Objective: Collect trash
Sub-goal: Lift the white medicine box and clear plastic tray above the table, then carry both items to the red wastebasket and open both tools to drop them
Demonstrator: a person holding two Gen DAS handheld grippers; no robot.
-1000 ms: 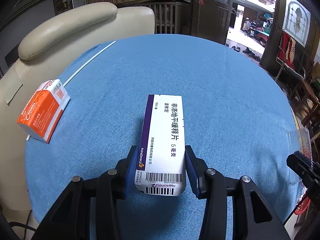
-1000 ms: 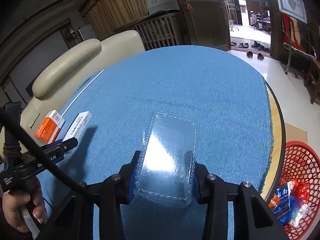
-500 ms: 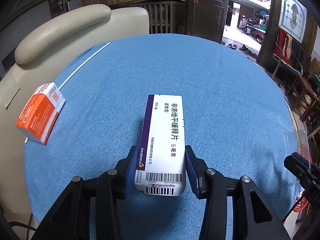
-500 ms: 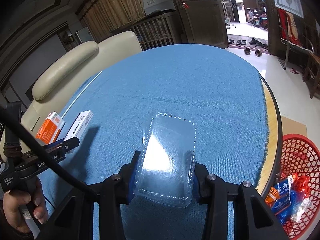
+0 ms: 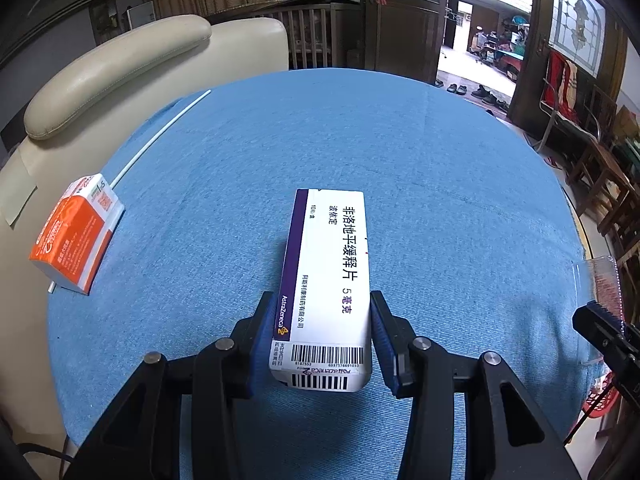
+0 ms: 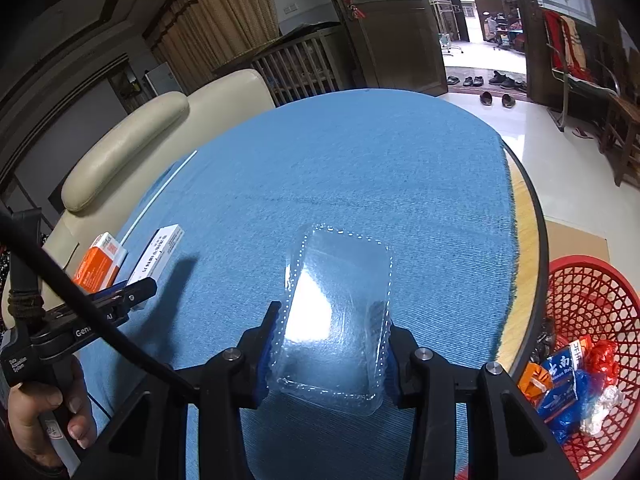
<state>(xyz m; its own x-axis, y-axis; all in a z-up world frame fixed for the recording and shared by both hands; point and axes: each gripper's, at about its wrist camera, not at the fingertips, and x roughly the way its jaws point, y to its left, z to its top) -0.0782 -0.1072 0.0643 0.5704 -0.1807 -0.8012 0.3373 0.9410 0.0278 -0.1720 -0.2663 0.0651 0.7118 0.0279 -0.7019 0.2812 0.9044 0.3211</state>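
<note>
My left gripper (image 5: 322, 334) is shut on a white and purple medicine box (image 5: 328, 276), held by its barcode end over the blue tablecloth (image 5: 400, 168). In the right wrist view my right gripper (image 6: 330, 350) is shut on a clear plastic blister tray (image 6: 336, 320), lifted above the cloth. The same medicine box (image 6: 160, 250) and the left gripper (image 6: 132, 292) show at the left of that view, with a hand below. An orange and white box (image 5: 76, 232) lies on the cloth at the left edge. The clear tray (image 5: 598, 284) and right gripper also appear at the far right of the left view.
A red mesh basket (image 6: 592, 304) with wrappers stands on the floor right of the round table. A thin white stick (image 5: 160, 136) lies near the table's left rim. A cream leather chair (image 5: 100, 76) stands behind the table. A black cable (image 6: 80, 304) crosses the right view.
</note>
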